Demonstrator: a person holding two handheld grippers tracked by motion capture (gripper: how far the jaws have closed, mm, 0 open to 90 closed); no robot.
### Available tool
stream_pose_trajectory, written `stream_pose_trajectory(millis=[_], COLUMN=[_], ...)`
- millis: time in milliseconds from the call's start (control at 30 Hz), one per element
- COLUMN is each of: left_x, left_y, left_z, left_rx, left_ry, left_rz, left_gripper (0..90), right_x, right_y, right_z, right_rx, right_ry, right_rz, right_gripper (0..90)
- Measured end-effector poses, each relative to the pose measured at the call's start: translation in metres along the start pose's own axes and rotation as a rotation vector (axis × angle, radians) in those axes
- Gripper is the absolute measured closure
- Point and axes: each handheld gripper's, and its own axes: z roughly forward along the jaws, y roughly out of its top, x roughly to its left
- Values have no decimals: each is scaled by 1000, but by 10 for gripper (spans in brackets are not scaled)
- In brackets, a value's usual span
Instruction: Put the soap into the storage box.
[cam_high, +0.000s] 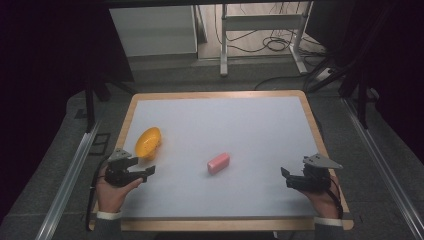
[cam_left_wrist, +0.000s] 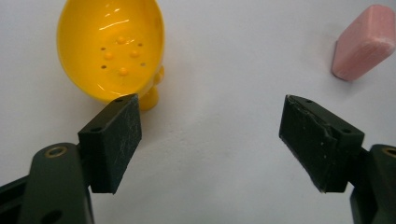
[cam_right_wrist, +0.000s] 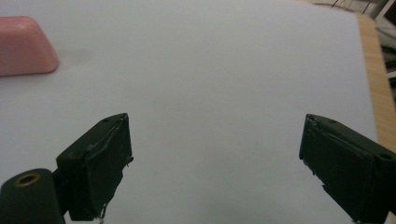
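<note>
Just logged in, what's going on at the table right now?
A person holds a gripper in each hand over a white board. Both are open and hold nothing. The left gripper sits just short of a yellow soap dish; the right gripper rests near the board's right edge. A pink soap bar lies untouched on the board between them, clear of the dish.

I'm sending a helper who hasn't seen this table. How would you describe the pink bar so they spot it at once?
Look at the white sheet covering the wooden table. Near its middle, between the two grippers, lies the pink bar, flat and alone. The only other item, a yellow dish, sits off to the left; the bar is pink, blocky and round-edged.
</note>
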Motion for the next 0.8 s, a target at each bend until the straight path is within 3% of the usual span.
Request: stream_pose_trajectory(millis=[267, 367, 533, 700, 800], left_x=[-4, -5, -11, -19, -23], left_y=[-1, -2, 2, 7, 11], left_z=[-10, -13, -10, -6, -4], left_rx=[-52, -52, -34, -8, 4], left_ry=[-3, 5, 8, 16, 19], left_rz=[26, 36, 39, 58, 61], left_gripper=[260, 259, 259, 257, 255], right_x=[-6, -4, -4, -6, -7], right_y=[2, 3, 0, -1, -3], right_z=[0, -2, 0, -4, -4], right_rx=[-12, -45, -26, -51, -36], right_ry=[4, -24, 1, -11, -17], right_rz=[37, 37, 34, 31, 37], right_gripper=[93, 93, 93, 93, 93])
